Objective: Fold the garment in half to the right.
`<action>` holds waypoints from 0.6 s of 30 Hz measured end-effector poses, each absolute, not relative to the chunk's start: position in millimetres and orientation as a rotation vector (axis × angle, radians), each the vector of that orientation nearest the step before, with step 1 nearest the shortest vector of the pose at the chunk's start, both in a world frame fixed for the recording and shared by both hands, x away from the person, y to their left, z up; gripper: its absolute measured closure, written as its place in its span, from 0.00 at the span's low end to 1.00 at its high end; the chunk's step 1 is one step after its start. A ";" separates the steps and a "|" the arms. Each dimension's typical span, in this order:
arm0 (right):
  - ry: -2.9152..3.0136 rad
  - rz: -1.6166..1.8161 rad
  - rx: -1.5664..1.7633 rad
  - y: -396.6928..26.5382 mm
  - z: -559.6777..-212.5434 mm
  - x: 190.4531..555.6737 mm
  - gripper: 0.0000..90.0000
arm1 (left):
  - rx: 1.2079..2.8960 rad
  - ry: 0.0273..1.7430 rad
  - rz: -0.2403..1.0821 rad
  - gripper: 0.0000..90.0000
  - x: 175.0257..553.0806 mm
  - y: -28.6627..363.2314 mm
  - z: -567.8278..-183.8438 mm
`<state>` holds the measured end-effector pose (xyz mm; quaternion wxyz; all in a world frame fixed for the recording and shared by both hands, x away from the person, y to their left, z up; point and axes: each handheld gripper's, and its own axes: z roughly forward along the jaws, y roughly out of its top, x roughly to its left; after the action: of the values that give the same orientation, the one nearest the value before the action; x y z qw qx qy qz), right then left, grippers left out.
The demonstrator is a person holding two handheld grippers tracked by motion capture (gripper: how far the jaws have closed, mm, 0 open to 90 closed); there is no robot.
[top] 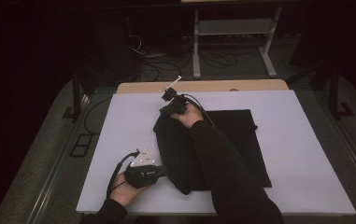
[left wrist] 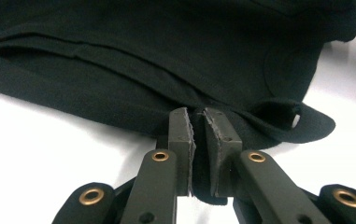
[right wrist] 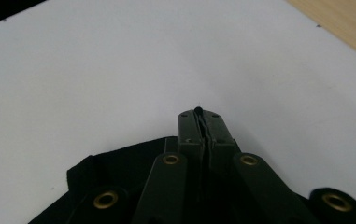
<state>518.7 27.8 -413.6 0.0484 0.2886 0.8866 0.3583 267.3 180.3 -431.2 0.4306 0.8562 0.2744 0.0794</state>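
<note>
- Lying on the white table (top: 119,140), the black cloth (top: 231,140) sits mid-table.
- Left gripper (left wrist: 199,128) pinches its near edge, jaws closed on fabric.
- Right gripper (right wrist: 205,126) is clamped on the far corner.

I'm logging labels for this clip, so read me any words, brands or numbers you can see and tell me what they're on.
None can be read.
Left gripper: a small pale mark on its black body, too small and blurred to read.
Black cloth, right gripper and white table top: no print, tag or number shows.
</note>
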 end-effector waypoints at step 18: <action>2.626 1.189 0.900 0.1 -384.0 506.4 0.96 | 2.122 0.645 0.209 0.90 264.8 175.7 -417.9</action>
<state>506.4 0.1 -384.0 0.0605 0.2975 0.8679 0.3930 264.8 175.7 -417.9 0.4411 0.8548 0.2600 0.0843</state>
